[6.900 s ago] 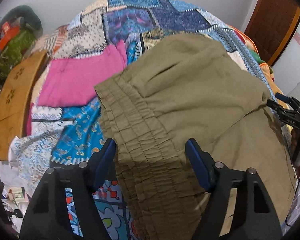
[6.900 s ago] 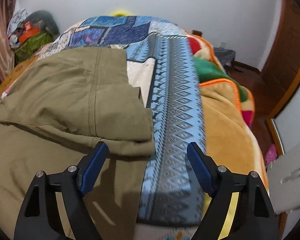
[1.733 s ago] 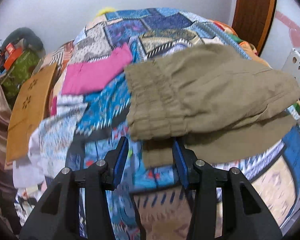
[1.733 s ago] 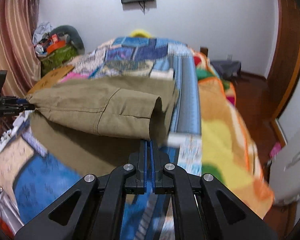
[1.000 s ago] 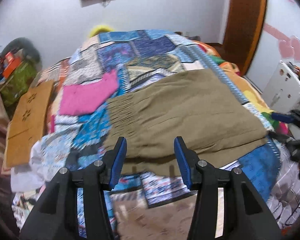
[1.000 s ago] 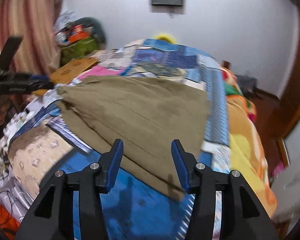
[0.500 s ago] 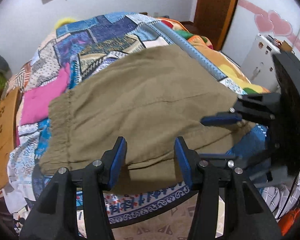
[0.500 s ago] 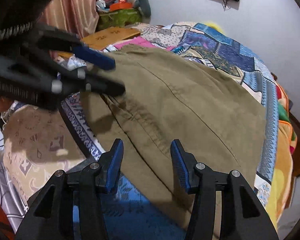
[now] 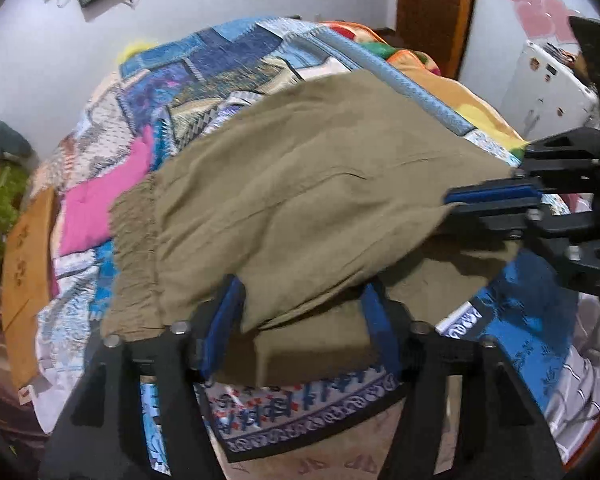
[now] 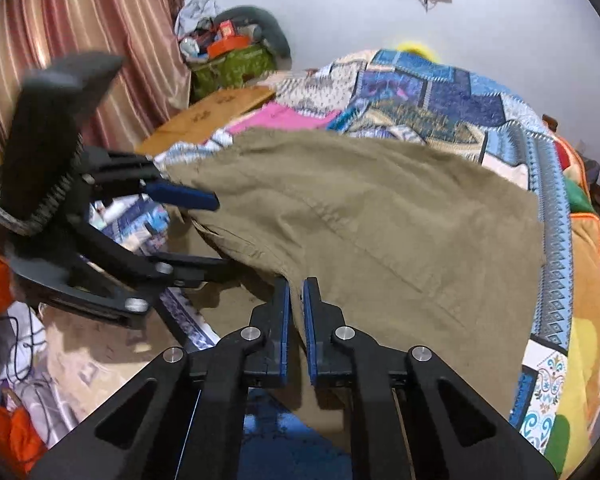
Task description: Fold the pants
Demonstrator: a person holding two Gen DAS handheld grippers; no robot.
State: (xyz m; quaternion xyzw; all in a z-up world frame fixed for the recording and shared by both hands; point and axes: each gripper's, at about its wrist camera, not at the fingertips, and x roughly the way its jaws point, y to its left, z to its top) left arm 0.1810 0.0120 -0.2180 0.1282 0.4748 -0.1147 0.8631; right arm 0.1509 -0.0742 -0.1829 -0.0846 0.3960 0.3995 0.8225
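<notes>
Olive pants point(image 9: 308, 184) lie folded on the patchwork bedspread point(image 9: 220, 72), with the elastic waistband on the left. My left gripper point(image 9: 302, 320) straddles the near folded edge. Its jaws are closing; cloth lies between them and drapes over the left fingertip, but the pads stand apart from it. In the right wrist view the pants point(image 10: 380, 208) fill the middle, and the left gripper point(image 10: 220, 236) reaches in from the left at their corner. My right gripper point(image 10: 296, 292) is shut on the near edge of the pants. It also shows at the right in the left wrist view point(image 9: 446, 210).
A pink garment point(image 9: 96, 208) and a wooden board point(image 9: 24, 264) lie left of the pants. An orange blanket point(image 10: 588, 340) covers the bed's far side. A white appliance point(image 9: 548, 92) stands by the door. A striped curtain point(image 10: 80, 40) and a pile of clutter point(image 10: 236, 64) stand beyond the board.
The right gripper's jaws have gone from apart to shut on the pants' near edge. The left gripper's jaws have narrowed a little around the folded edge. Both grippers came down toward the pants.
</notes>
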